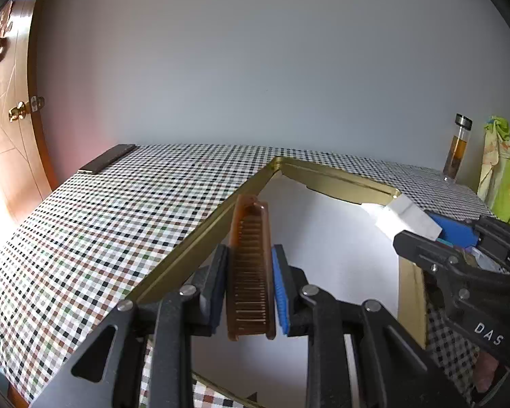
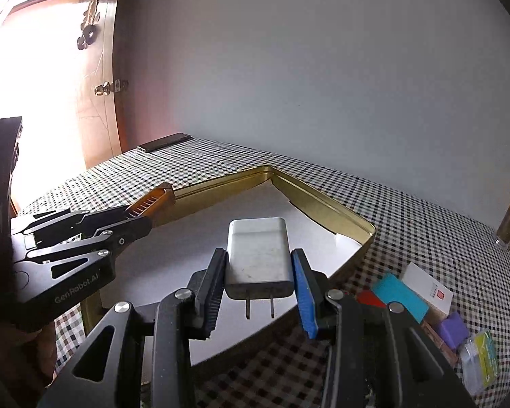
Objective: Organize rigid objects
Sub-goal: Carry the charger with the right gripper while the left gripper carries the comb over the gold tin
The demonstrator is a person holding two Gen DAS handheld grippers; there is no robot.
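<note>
Grippers: left gripper [image 1: 250,289] clamps 1 amber plastic comb [image 1: 251,265], long axis fwd; right gripper [image 2: 258,289] clamps 1 white rectangular charger [image 2: 259,258], prongs rearward, over gold tin tray [image 2: 323,204].

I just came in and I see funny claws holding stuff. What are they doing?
A person is tidying small things with two hand-held grippers. The left gripper is shut on a brown comb, and the right gripper is shut on a white charger plug. Both hover over a gold tin tray lined with white on the checked tablecloth. Neither thing is set down yet. A few more small items wait beside the tray.
</note>
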